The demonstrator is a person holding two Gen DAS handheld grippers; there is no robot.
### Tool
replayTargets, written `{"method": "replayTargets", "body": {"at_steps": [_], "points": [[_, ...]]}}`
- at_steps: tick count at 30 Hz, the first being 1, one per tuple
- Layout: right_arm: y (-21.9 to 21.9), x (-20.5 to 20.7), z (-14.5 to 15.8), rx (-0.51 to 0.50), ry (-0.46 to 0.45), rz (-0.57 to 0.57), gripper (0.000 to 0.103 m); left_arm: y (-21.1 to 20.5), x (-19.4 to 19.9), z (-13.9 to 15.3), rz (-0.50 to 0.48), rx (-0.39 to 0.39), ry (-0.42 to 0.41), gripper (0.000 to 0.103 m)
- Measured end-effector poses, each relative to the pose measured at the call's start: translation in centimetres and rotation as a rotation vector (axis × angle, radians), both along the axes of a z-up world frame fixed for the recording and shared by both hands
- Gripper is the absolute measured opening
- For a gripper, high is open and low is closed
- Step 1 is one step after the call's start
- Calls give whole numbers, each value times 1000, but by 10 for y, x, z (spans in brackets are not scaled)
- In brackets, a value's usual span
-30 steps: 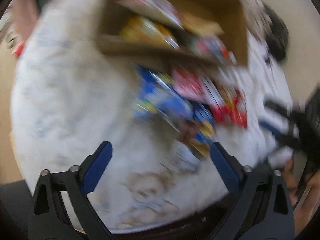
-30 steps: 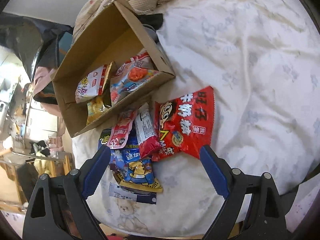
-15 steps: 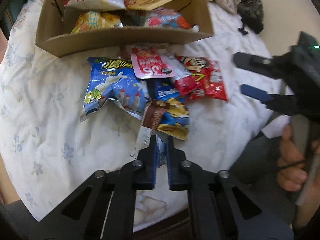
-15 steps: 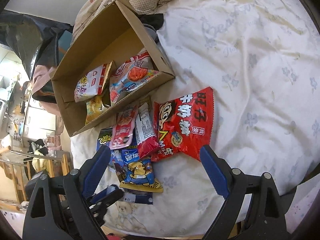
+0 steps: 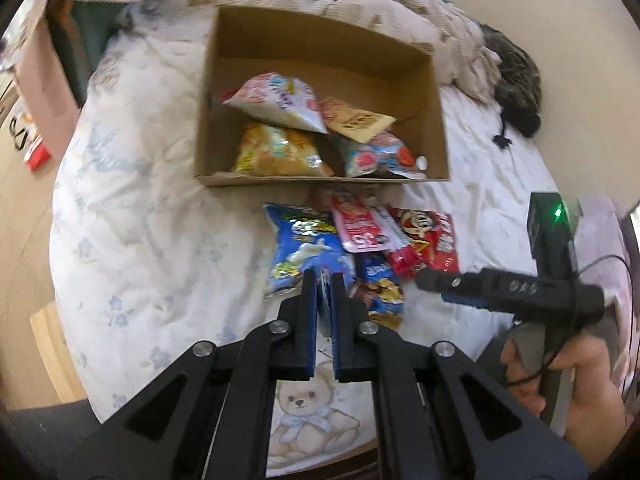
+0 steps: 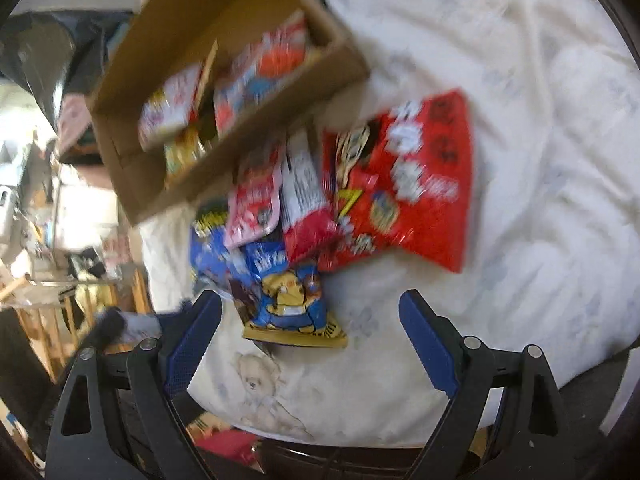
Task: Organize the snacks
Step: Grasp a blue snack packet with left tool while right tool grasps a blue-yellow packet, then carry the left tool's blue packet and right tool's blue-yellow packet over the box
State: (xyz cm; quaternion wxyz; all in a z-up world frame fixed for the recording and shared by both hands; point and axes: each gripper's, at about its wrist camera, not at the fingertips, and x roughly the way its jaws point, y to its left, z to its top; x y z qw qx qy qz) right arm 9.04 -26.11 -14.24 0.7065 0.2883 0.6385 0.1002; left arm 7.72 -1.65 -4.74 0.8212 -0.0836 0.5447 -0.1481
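Observation:
A cardboard box [image 5: 320, 178] lies on the white bedsheet and holds several snack packs. In front of it is a pile of snacks: a blue chip bag [image 5: 300, 248], a pink pack [image 5: 358, 228], a red cartoon bag [image 5: 434, 240] and a blue-and-yellow pack [image 5: 380, 288]. My left gripper [image 5: 323, 280] is shut on a thin white-and-blue packet held between its pads, lifted over the pile's near edge. My right gripper [image 6: 310, 316] is open and empty, hovering above the blue-and-yellow pack [image 6: 292, 300] and the red bag [image 6: 408, 176]. The box also shows in the right wrist view [image 6: 224, 92].
A crumpled beige blanket [image 5: 360, 4] lies behind the box, with a dark garment [image 5: 516, 80] at the far right. The bed's near edge has a teddy-bear print [image 5: 304, 404]. Cluttered furniture stands to the left of the bed [image 6: 48, 220]. The right gripper shows in the left wrist view [image 5: 432, 284].
My left gripper closed on the thin packet at the pile's near edge and has lifted it back. My right gripper has moved closer to the pile; its view is now blurred.

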Motion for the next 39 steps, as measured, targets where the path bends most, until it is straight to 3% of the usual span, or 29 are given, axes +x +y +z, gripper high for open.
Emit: {"method": "replayTargets", "body": {"at_steps": [2, 8, 10, 13, 14, 25, 27, 29, 34, 39], "points": [[10, 5, -10, -18, 32, 18, 75, 2, 0, -5, 9, 2, 12, 4], [41, 16, -27, -34, 76, 103, 72, 5, -4, -4, 9, 2, 1, 4], [52, 15, -32, -87, 69, 146, 70, 5, -4, -2, 12, 10, -10, 4], [57, 10, -33, -85, 66, 175, 44, 6, -3, -2, 20, 14, -15, 4], [59, 6, -29, -90, 51, 184, 42, 7, -2, -3, 23, 16, -14, 4], [63, -39, 1, 2, -13, 256, 40, 11, -5, 1, 49, 44, -45, 4], [69, -50, 11, -24, -60, 275, 40, 13, -5, 2, 59, 52, -55, 4], [80, -59, 26, -115, -151, 315, 40, 16, -5, 3, 72, 54, -64, 4], [86, -68, 54, -132, -308, 307, 40, 20, -4, 7, 95, 38, -85, 4], [69, -55, 64, -112, -351, 266, 40, 23, -4, 11, 113, 28, -97, 4]]}}
